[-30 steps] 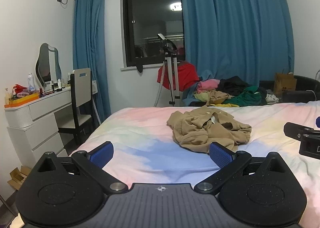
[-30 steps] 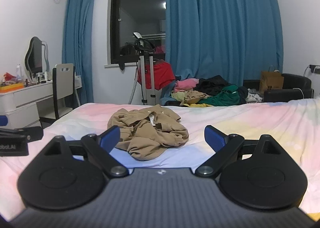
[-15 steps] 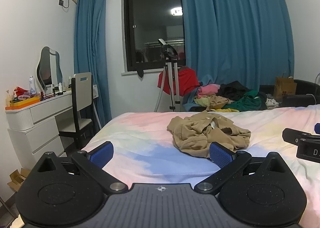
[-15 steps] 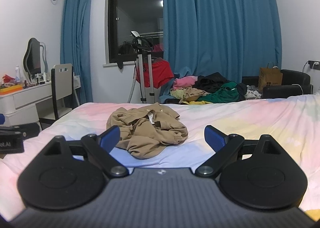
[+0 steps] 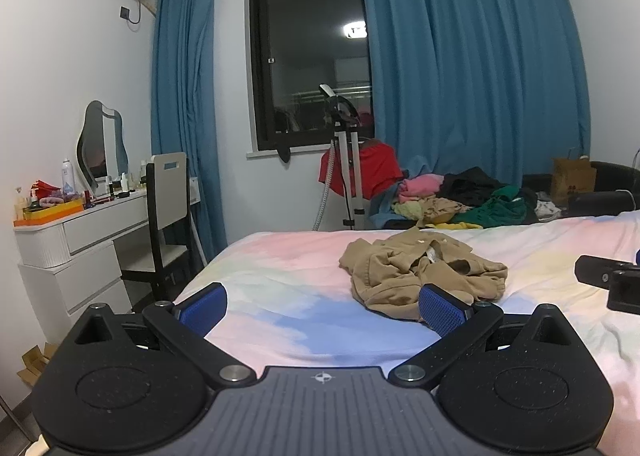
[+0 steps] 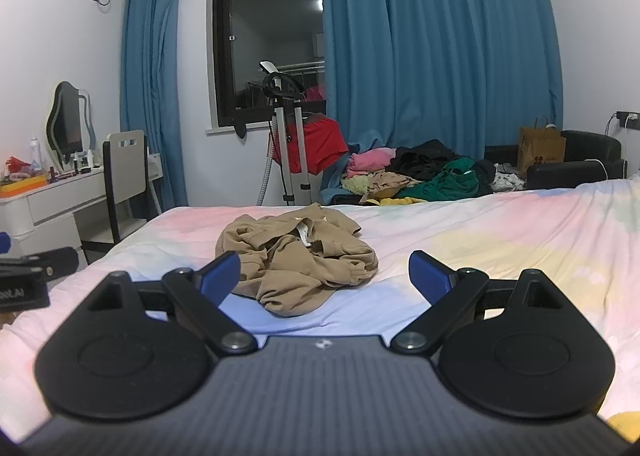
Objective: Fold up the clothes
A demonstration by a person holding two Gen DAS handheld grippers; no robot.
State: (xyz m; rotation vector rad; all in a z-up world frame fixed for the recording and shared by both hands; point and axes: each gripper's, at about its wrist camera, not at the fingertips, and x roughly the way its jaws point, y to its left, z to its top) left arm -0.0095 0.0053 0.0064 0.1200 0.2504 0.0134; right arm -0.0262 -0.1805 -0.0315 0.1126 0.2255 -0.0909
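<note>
A crumpled tan garment point(image 5: 420, 272) lies in a heap on the pastel bedsheet point(image 5: 288, 268), a white label showing among its folds. In the right wrist view the same tan garment point(image 6: 296, 260) sits straight ahead on the bedsheet point(image 6: 480, 232). My left gripper point(image 5: 322, 310) is open and empty, low over the bed, short of the heap and a little left of it. My right gripper point(image 6: 324, 282) is open and empty too, just short of the heap's near edge. Each gripper shows at the side edge of the other's view.
Beyond the bed's far edge lies a pile of mixed clothes point(image 5: 460, 201), with a garment steamer stand point(image 5: 348, 159) and a red cloth point(image 5: 376, 171) by the window. A white dresser point(image 5: 76, 240) and chair point(image 5: 166, 211) stand on the left. A paper bag point(image 6: 540, 149) sits on a black seat on the right.
Both views have tilted upward and sunk slightly: the garment and bed sit lower in the frames. The jaws stay open, and the garment has not moved.
</note>
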